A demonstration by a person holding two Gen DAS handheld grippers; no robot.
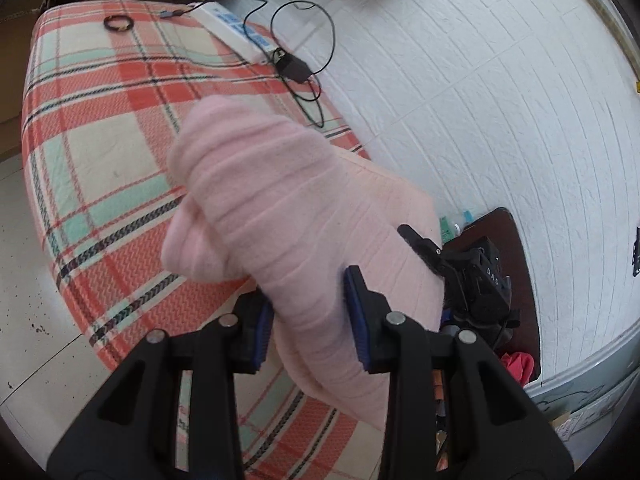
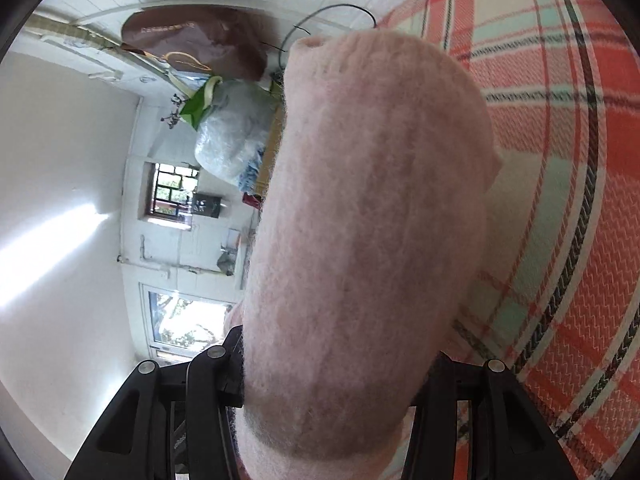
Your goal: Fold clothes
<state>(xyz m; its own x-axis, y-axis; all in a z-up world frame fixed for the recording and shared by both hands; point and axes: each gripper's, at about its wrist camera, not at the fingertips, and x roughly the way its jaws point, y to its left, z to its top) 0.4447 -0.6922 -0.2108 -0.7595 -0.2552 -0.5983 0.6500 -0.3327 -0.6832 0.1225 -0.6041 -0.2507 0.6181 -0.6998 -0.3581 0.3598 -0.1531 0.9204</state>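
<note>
2 cables (image 1: 316,36) and power strip (image 1: 236,30) beyond pink garment (image 1: 280,208).

You've got one pink knit garment (image 1: 280,216), pale, fuzzy, ribbed with fine horizontal ridges. In your left wrist view it's bunched into a thick fold, running from 6 o'clock up toward 11 o'clock, lifted off the plaid surface rather than lying flat. A rounded end points up-left; a second lobe bulges out at 9 o'clock below it. A flatter, peach-toned panel spreads toward 3 o'clock. In your right wrist view the same pink knit garment (image 2: 368,240) fills the centre as a fat rolled column, 6 to 12 o'clock, fuzzy surface, with a small open cuff-like end at the top.
</note>
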